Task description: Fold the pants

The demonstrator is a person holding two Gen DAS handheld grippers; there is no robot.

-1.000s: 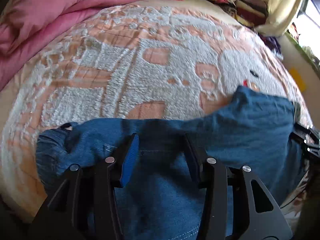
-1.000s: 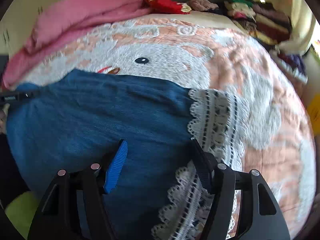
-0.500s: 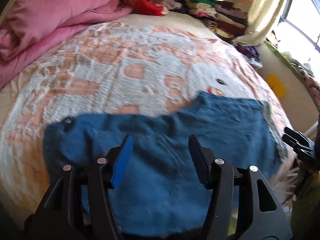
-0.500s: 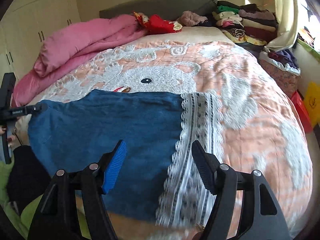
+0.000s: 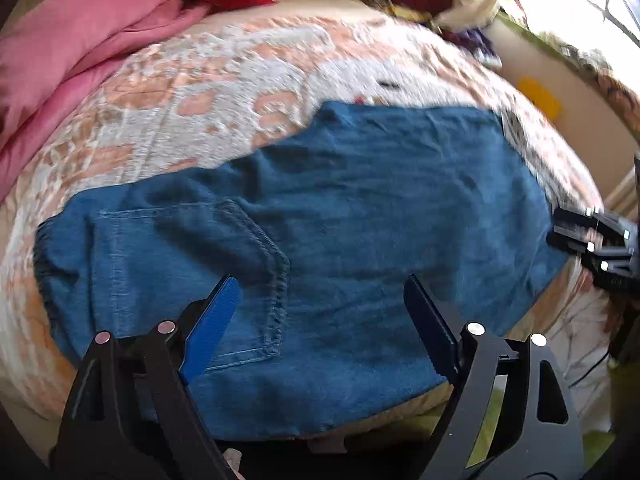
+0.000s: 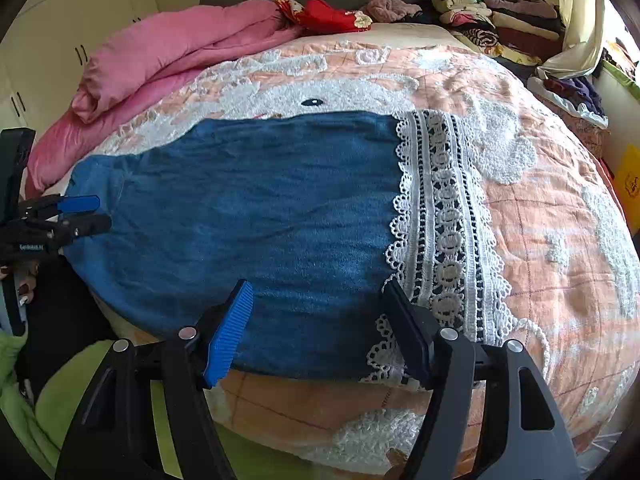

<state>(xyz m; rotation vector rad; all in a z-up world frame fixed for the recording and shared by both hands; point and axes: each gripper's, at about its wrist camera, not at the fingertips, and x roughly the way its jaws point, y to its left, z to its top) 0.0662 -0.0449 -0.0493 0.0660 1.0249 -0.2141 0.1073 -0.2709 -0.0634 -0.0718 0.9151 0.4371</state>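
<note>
The pants (image 6: 256,216), blue denim with a white lace hem (image 6: 444,232), lie spread flat along the near edge of the bed (image 6: 560,264), waistband toward the near left corner and lace toward the right, apparently already folded leg over leg. Part of the denim reaches the bed's near edge and may overhang it slightly.

The left gripper (image 5: 320,320) hangs above the back pocket (image 5: 192,264) near the waistband; its jaws are opening and nothing sits between them. The right gripper (image 6: 316,320) hovers over the lower leg just beside the lace hem, jaws spread and empty, pads clear of the cloth.

The next fold, bringing one end over the other, looks still to be done. The risks from here are mostly about the grip. A pinch that catches only the top layer would let the lower leg stay behind and skew the fold. The lace is loose and open-worked, so a pad could snag or bunch it. Since the pants sit so close to the edge, a pull toward the person could drag them off the bed.
</note>
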